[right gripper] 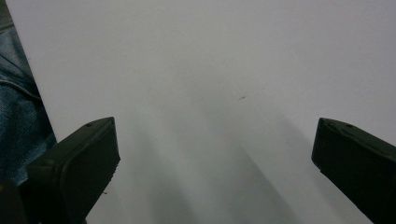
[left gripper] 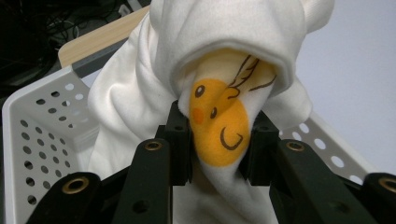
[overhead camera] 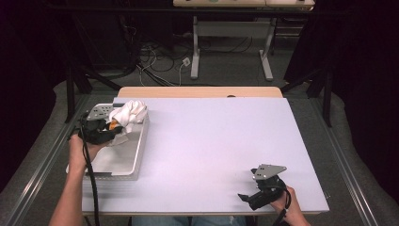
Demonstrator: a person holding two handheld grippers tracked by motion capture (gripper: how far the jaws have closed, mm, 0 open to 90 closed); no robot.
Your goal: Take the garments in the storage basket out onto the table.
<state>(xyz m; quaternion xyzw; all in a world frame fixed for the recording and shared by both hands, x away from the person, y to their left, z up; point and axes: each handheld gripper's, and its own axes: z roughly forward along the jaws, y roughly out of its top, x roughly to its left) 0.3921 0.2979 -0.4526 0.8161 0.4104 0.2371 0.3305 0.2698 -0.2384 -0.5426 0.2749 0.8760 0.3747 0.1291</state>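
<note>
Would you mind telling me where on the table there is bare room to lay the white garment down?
The table is bare from the basket across to the right gripper, and back to its far edge. The crowded spot is the basket corner, where the left gripper holds the white garment.

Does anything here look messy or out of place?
Only the white garment: it is bunched up and half out of the white basket, pinched by the left gripper on its yellow chick print. The right gripper rests open on the table.
</note>
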